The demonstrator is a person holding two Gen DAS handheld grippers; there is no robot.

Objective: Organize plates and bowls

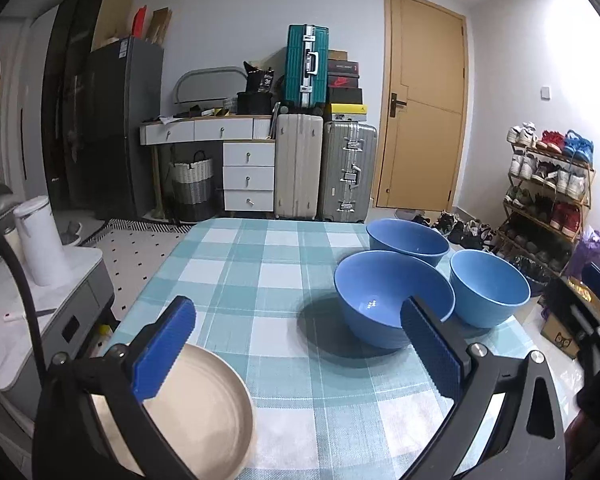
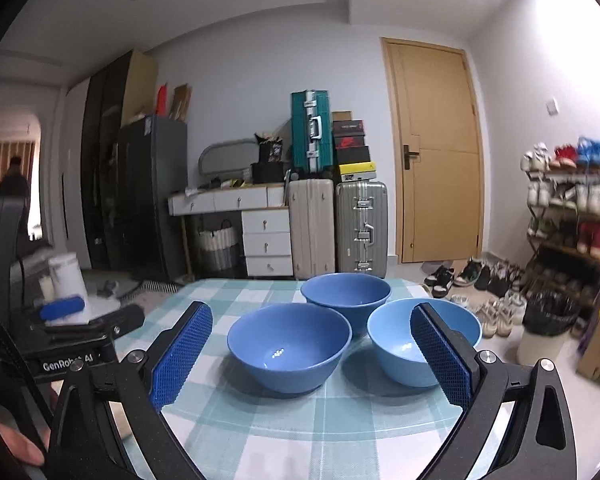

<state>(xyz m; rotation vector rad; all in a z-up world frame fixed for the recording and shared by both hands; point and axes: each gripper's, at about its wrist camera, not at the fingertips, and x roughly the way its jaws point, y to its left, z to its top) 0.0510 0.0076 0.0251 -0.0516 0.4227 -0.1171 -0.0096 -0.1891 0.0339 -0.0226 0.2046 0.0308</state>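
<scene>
Three blue bowls are sitting clustered on the checked worktop (image 2: 260,432), and I am taking the nearest bowl (image 2: 288,346) as my landmark. Behind it is sitting the far bowl (image 2: 346,294); just to its right, the paler bowl (image 2: 400,344), rims close or touching, which I cannot settle. I am holding the right tongs (image 2: 312,358) wide and empty, framing the landmark. The left tongs (image 1: 300,348) are also gaping wide with nothing gripped, while a cream plate (image 1: 204,412) is lying near-left of the landmark, partly under the left finger.

I am judging nesting the bowls as the step: I should be pinching one rim wall squarely, lifting straight, and lowering it centred. The neighbouring bowls are crowding the landmark, so a jaw could be nudging one. The white kettle (image 1: 42,240) is standing well clear, on a side unit off to the left.
</scene>
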